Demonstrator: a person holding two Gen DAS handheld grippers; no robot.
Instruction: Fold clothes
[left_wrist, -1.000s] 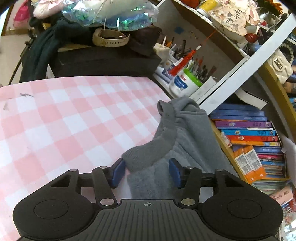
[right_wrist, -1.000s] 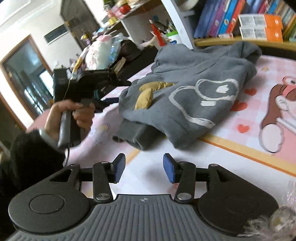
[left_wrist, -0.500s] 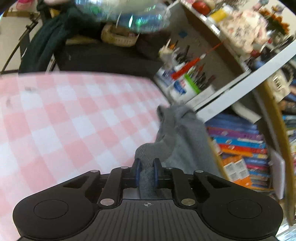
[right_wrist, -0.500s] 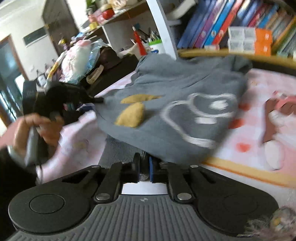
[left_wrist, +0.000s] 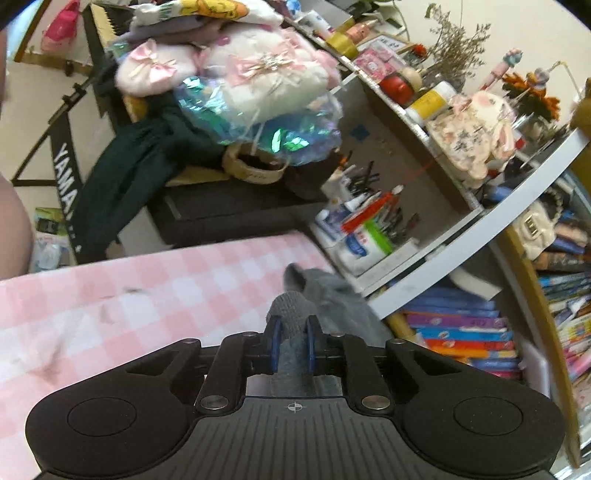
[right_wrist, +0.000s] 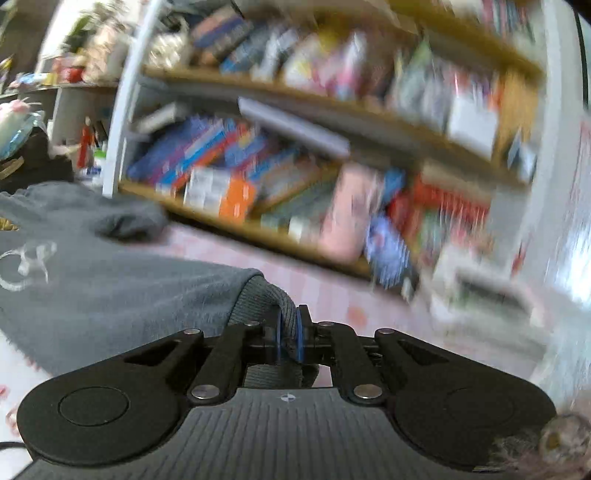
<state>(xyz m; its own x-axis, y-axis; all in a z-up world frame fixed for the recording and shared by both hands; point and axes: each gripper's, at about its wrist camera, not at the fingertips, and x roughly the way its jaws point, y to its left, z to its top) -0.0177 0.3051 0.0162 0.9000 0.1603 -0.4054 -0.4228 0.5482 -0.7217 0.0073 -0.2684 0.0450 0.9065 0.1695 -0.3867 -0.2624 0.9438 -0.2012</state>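
Currently listed, item one: left hand-held gripper (left_wrist: 291, 341), blue pads closed tight on a ribbed grey cuff or hem of the grey sweatshirt (left_wrist: 332, 302), the knit bulging up above the fingertips. Remainder of the garment trails forward and to the right from the pads, toward the bookshelf (left_wrist: 461, 332) edge.

Item two: right hand-held gripper (right_wrist: 290, 338), pads pinched nearly together on the ribbed band of the same grey sweatshirt (right_wrist: 110, 291). Body of the garment spreads to the left of this gripper over the pink covering, a white outline print (right_wrist: 26, 262) showing on its upper face; a bunched fold lies at its far side near the shelving.

Item three: pink and white checked cloth (left_wrist: 129, 295), covering the surface beneath the garment; creased and marked at the left.

Item four: surroundings, left view. White container of pens and brushes (left_wrist: 369, 236), row of coloured books, pile of plush and iridescent wrapping (left_wrist: 258, 122), dark green garment (left_wrist: 129, 177) draped over a dark case.

Item five: surroundings, right view. Wooden shelves of books (right_wrist: 295, 184), heavily blurred; titles cannot be read
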